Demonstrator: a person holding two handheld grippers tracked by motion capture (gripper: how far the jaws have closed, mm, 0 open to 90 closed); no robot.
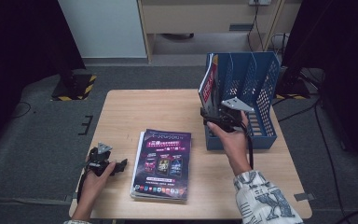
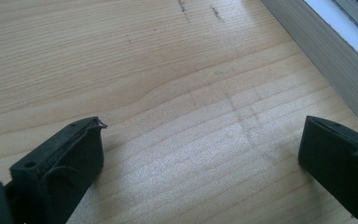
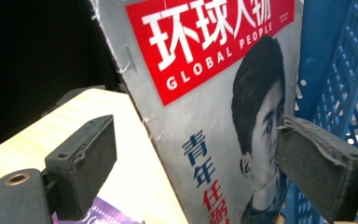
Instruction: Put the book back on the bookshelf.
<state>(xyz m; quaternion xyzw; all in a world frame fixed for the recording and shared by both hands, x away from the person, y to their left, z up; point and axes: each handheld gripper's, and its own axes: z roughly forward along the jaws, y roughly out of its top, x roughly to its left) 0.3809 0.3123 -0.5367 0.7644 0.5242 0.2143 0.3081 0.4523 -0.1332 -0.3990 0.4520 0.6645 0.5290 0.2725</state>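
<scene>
Right gripper (image 3: 196, 154) at magazine (image 3: 223, 93) standing in blue file rack (image 1: 256, 88), fingers apart around its edge; left gripper (image 2: 200, 158) fingers open over tabletop (image 2: 168, 70).

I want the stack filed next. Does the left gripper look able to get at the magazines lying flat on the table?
Probably yes: the left gripper is open beside the magazine stack, with bare table between them.

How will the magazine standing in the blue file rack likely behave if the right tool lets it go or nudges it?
The magazine looks thin and stapled, so probably floppy and light. It leans tilted in the blue file rack, so it may slump or slide sideways. Its worn spine edge suggests soft paper. The right tool stands open around it.
</scene>
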